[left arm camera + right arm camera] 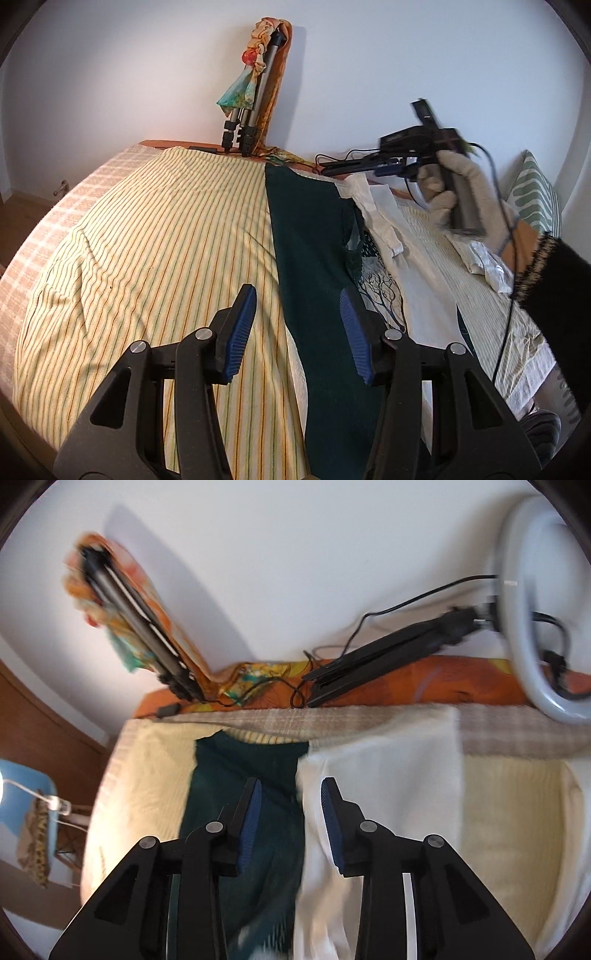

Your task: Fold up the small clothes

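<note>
OK, both grippers gape empty, left gripper and right gripper over the green garment; I'd pinch its edge between the fingers, not the sheet.

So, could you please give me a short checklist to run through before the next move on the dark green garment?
1. Left tool open: ok, jaws wide apart with nothing between them.
2. Right tool open: ok, jaws apart and empty.
3. Dark green garment laid out on the striped bedspread: ok, it lies lengthwise as a long strip.
4. Garment free of neighbours: not ok, the white garment lies right against its edge.
5. Garment smooth and flat: cannot tell, the right wrist view is blurred.
6. Cable clear of the clothes: not ok, it hangs from the right hand over the right side of the bed.
</note>
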